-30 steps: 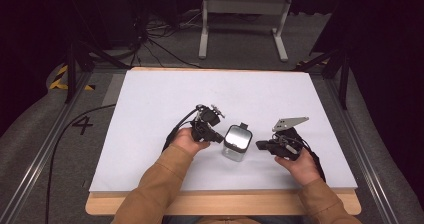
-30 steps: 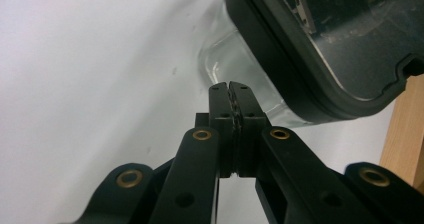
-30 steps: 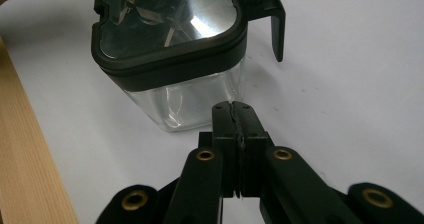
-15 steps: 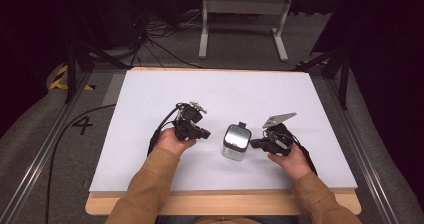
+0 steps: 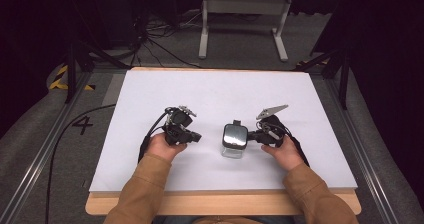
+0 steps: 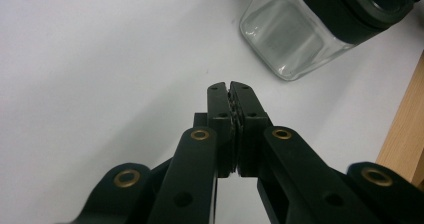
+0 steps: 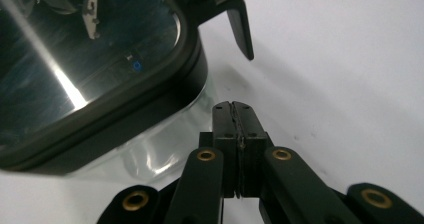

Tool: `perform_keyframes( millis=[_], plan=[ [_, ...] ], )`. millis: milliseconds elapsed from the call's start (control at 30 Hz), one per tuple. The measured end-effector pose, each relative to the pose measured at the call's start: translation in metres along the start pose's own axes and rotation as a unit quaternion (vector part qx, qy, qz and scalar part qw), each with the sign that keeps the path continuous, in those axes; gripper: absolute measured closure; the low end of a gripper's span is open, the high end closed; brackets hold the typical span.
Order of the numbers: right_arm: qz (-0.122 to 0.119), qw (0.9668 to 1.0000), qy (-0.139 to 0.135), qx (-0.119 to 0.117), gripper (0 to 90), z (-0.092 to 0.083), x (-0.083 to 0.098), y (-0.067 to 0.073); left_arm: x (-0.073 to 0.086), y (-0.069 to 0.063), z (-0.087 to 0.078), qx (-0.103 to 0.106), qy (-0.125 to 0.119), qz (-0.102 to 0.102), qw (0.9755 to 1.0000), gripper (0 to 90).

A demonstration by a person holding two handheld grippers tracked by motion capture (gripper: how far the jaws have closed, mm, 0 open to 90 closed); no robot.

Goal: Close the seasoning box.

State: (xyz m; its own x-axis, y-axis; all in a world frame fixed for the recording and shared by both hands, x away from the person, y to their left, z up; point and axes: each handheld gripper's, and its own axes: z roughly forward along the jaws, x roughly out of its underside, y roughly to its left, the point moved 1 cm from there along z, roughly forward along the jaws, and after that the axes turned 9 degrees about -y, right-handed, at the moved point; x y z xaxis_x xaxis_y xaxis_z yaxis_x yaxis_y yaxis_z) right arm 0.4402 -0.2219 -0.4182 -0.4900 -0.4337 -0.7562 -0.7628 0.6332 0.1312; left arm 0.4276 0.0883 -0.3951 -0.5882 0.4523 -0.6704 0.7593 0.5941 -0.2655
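Observation:
A square glass jar (image 5: 233,140) with a black lid and mirrored top stands on the white table (image 5: 215,91), slightly right of the middle. My left gripper (image 5: 198,137) lies to its left with a clear gap, its jaws pressed together with nothing between them. In the left gripper view the shut left gripper (image 6: 230,87) points at bare table and the jar (image 6: 292,39) sits at upper right. My right gripper (image 5: 252,135) is just right of the jar. The right gripper (image 7: 235,107) is also shut on nothing, close beside the jar's glass wall (image 7: 160,149), below the lid's black clasp (image 7: 241,29).
A wooden strip (image 5: 225,204) edges the table on the near side. Metal rails (image 5: 45,149) run along both sides. Behind the table a white stand (image 5: 245,14) and loose cables (image 5: 150,39) lie on the floor. Wide bare table stretches behind the jar.
My left gripper has drawn away from the jar toward the left. My right gripper has slid left, closer to the jar. The jar stays where it was.

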Motion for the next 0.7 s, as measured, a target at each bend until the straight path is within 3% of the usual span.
perform_keyframes(
  millis=[133, 400, 500, 700],
  plan=[
    [-0.002, 1.0, 0.002, 0.001, 89.6, 0.009, -0.006, -0.002, 0.005, 0.0, -0.004, -0.006, -0.002, -0.008, 0.9999, 88.1],
    [-0.004, 1.0, -0.002, -0.002, 89.5, 0.02, -0.01, -0.001, 0.006, 0.001, -0.005, -0.008, -0.003, -0.005, 1.0, 88.0],
    [-0.002, 1.0, 0.0, -0.005, 89.5, 0.017, -0.009, 0.0, 0.005, 0.001, -0.005, -0.005, 0.0, -0.005, 1.0, 87.7],
    [-0.007, 0.9999, 0.001, 0.014, 89.4, 0.005, -0.008, 0.001, 0.0, 0.0, -0.005, -0.002, -0.005, 0.0, 1.0, 87.4]
  ],
)
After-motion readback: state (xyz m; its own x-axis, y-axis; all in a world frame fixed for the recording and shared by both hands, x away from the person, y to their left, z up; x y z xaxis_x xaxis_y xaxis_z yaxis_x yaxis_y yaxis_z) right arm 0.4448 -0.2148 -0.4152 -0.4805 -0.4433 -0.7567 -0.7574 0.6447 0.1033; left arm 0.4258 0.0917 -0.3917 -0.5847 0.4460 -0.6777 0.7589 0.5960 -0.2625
